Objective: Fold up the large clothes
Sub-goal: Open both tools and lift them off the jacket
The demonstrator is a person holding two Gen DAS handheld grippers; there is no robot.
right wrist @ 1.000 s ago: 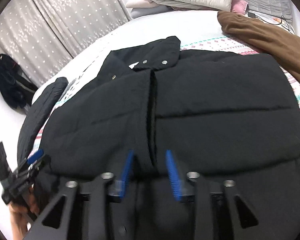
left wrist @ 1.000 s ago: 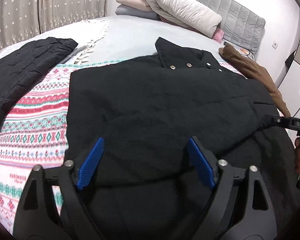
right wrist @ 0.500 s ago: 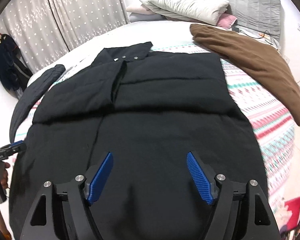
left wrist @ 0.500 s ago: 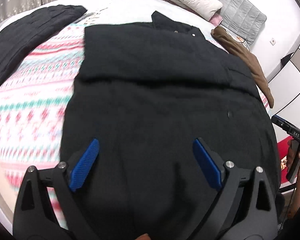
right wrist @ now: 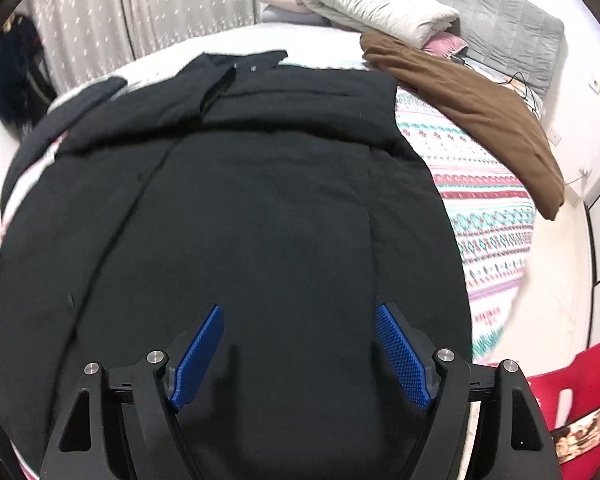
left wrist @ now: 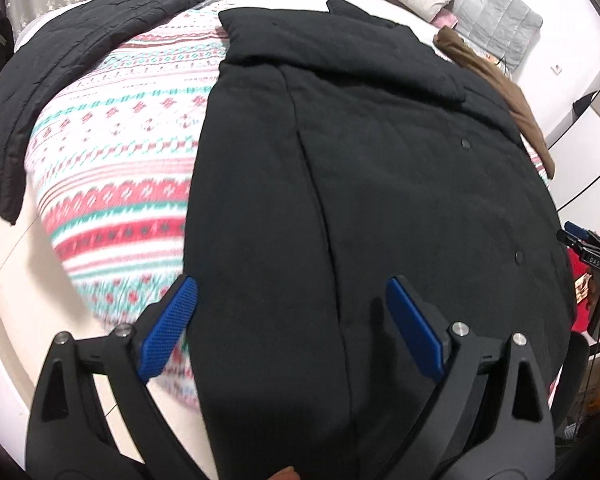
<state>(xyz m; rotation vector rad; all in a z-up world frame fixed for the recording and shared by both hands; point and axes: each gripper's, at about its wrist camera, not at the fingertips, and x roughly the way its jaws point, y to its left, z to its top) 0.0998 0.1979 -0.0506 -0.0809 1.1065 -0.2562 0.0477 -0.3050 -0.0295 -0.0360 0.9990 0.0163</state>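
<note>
black coat spread flat on patterned blanket, collar at far end, brown garment far right. left gripper and right gripper over near hem, fingers apart, holding nothing.

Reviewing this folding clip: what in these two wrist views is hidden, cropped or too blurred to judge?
- Black coat hem: both views, hidden behind the left gripper and right gripper bodies.
- Right gripper in the left view: cropped by the right edge.
- Patterned blanket: near part motion-blurred, left view.
- Coat collar snaps: too small and blurred, right view.
- Brown garment: type unclear.
</note>
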